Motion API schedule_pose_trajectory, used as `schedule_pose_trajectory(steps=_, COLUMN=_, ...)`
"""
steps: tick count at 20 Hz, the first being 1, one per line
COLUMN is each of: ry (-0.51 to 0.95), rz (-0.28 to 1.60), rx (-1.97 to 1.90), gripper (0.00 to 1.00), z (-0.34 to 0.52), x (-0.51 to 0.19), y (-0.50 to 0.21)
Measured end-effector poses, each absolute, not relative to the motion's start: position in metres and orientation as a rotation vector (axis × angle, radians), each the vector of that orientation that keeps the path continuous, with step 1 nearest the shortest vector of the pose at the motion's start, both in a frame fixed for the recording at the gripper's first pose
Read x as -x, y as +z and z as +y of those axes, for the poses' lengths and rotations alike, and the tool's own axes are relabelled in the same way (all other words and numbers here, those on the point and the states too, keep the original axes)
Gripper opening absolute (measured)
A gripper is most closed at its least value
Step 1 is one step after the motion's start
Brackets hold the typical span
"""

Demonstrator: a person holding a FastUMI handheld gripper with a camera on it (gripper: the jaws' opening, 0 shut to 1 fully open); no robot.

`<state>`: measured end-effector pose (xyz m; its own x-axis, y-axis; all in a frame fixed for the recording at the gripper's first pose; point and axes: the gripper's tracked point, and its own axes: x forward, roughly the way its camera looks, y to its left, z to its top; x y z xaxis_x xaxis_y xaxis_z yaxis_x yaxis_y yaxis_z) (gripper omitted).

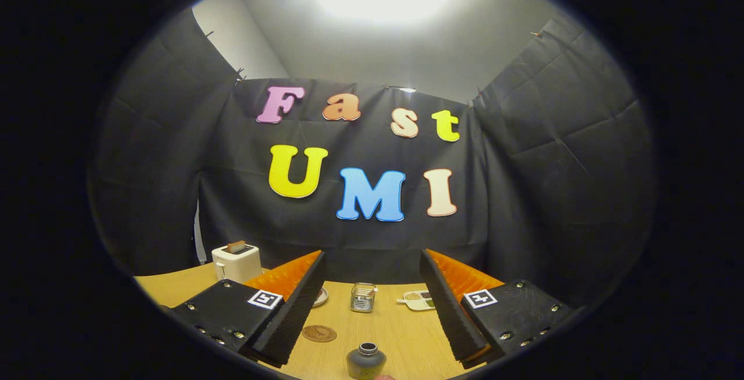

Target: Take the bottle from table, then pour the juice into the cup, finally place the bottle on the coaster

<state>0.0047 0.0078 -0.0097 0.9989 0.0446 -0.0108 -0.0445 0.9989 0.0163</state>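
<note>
gripper (372, 316) level over table (401, 333), fingers spread, bottle (366, 361) between

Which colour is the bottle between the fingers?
Dark grey bottle, seen in the gripper view, between the open gripper fingers.

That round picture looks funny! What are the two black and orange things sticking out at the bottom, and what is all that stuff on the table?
Those are the two fingers of a gripper, a grabbing tool a person holds in one hand. A camera rides on it and looks forward along the fingers, which is why the picture bends. The fingers are wide open and hold nothing. Between them, nearest the camera, stands a dark bottle with its top open. Just beyond it, on the wooden table, lies a round brown coaster. Farther on stands a small glass cup, with little dishes either side. A white toaster sits far off beyond one finger.
</note>
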Motion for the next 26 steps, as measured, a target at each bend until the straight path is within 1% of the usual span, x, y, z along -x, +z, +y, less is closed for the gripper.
schedule_pose_trajectory(steps=15, ry=0.089, rz=0.019, rx=-0.071, gripper=0.98, z=0.0, x=-0.007, y=-0.054)
schedule_pose_trajectory(steps=26, ry=0.135, rz=0.158, rx=-0.115, gripper=0.98, z=0.009, x=-0.009, y=-0.133)
